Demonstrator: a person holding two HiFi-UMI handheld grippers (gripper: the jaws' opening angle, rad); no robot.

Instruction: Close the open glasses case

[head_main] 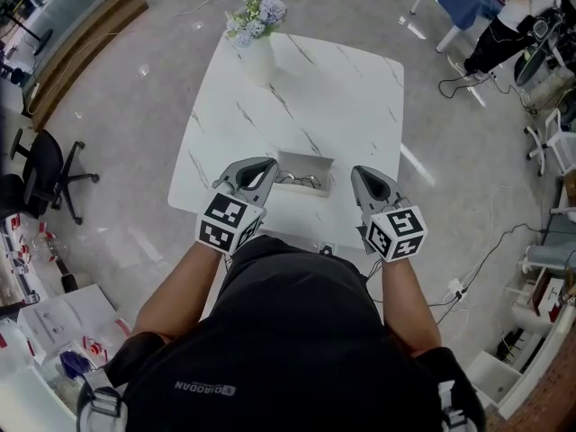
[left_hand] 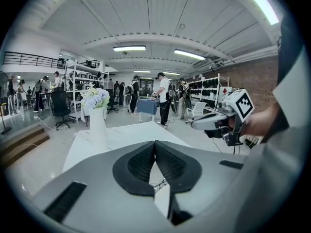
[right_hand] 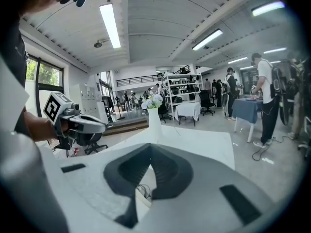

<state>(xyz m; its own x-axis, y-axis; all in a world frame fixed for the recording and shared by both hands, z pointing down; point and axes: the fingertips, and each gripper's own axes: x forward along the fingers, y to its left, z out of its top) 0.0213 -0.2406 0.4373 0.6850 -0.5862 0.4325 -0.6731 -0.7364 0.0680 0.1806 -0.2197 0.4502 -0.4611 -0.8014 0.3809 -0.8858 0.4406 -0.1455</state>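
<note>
Head view: open glasses case (head_main: 306, 160) lies near front edge of white marble table (head_main: 360, 88), glasses (head_main: 300, 181) seen inside, lid apparently raised on far side. Left gripper (head_main: 267, 171) and right gripper (head_main: 359, 175) are held just beside case, one on each side, no contact seen. Jaws of both are pressed together, nothing between.

Judged: base best steadied by one gripper, lid tipped down from behind by other, glasses arms kept inside rim.

Vase of flowers (head_main: 256, 57) stands well apart at far end; approach not blocked. Office chair (head_main: 45, 174) is on floor, out of way.

One table (head_main: 351, 88), one vase (head_main: 257, 61), one open glasses case (head_main: 304, 159), two grippers (head_main: 264, 171) (head_main: 361, 178).
</note>
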